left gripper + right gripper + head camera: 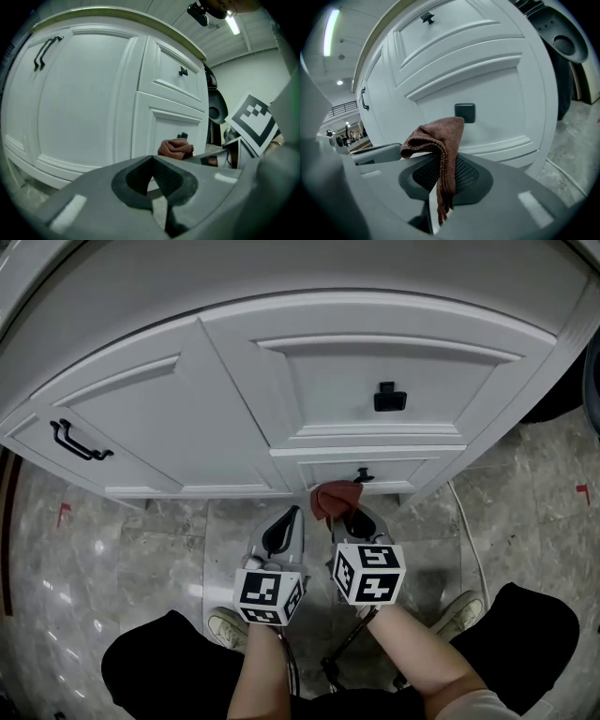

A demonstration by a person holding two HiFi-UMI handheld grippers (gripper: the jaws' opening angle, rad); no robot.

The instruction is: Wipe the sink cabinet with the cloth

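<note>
A white sink cabinet (281, 381) curves across the upper half of the head view, with panelled doors and drawers. My right gripper (352, 515) is shut on a reddish-brown cloth (335, 499), which bunches up against the lower drawer front near its black knob (364, 474). In the right gripper view the cloth (436, 140) hangs out of the closed jaws just below that knob (464, 112). My left gripper (284, 526) is shut with nothing in it and sits beside the right one, short of the cabinet (93, 93). The cloth (176, 148) shows at its right.
A black bar handle (80, 442) is on the left door and a black square knob (390, 397) on the upper drawer. Grey marble floor (141, 559) lies below the cabinet. The person's shoes (225, 624) and dark trousers are at the bottom. A white cord (469, 540) runs along the floor at right.
</note>
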